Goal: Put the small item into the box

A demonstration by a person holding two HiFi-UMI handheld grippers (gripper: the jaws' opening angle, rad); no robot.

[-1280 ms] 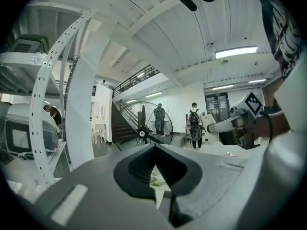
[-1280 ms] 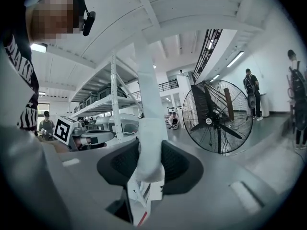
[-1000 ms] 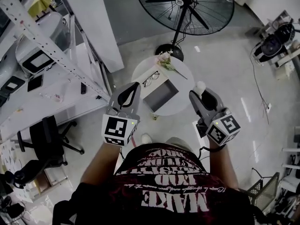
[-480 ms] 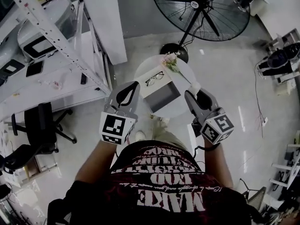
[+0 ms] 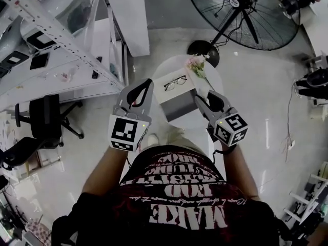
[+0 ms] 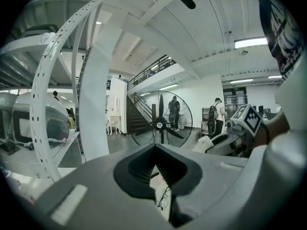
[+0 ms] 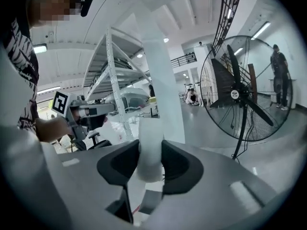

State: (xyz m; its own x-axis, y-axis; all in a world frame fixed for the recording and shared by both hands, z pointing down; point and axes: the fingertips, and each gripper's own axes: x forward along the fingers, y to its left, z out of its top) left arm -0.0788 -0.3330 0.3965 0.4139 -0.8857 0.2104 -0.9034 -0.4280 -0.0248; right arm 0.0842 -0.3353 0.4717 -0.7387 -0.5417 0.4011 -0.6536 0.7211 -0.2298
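A small round white table [image 5: 217, 81] carries an open box [image 5: 179, 106] with a grey inside. A pair of glasses [image 5: 175, 82] lies on the white flap behind it, and a flower sprig [image 5: 198, 64] lies beyond. My right gripper [image 5: 199, 99] hangs at the box's right edge, shut on a small white cylindrical item [image 7: 149, 152], which fills the gap between the jaws in the right gripper view. My left gripper [image 5: 148, 82] is at the box's left side with its tips together and nothing between them. The glasses [image 6: 164, 198] show below the left jaws.
A big standing fan [image 5: 241, 6] is behind the table. White metal shelving [image 5: 51, 35] with a pillar runs along the left. A black office chair [image 5: 46, 124] stands lower left. People stand far off by the fan in the left gripper view.
Both grippers have come closer to the table. The right one dropped toward the box's right edge, still holding the white item. The left one slid up to the box's left side.
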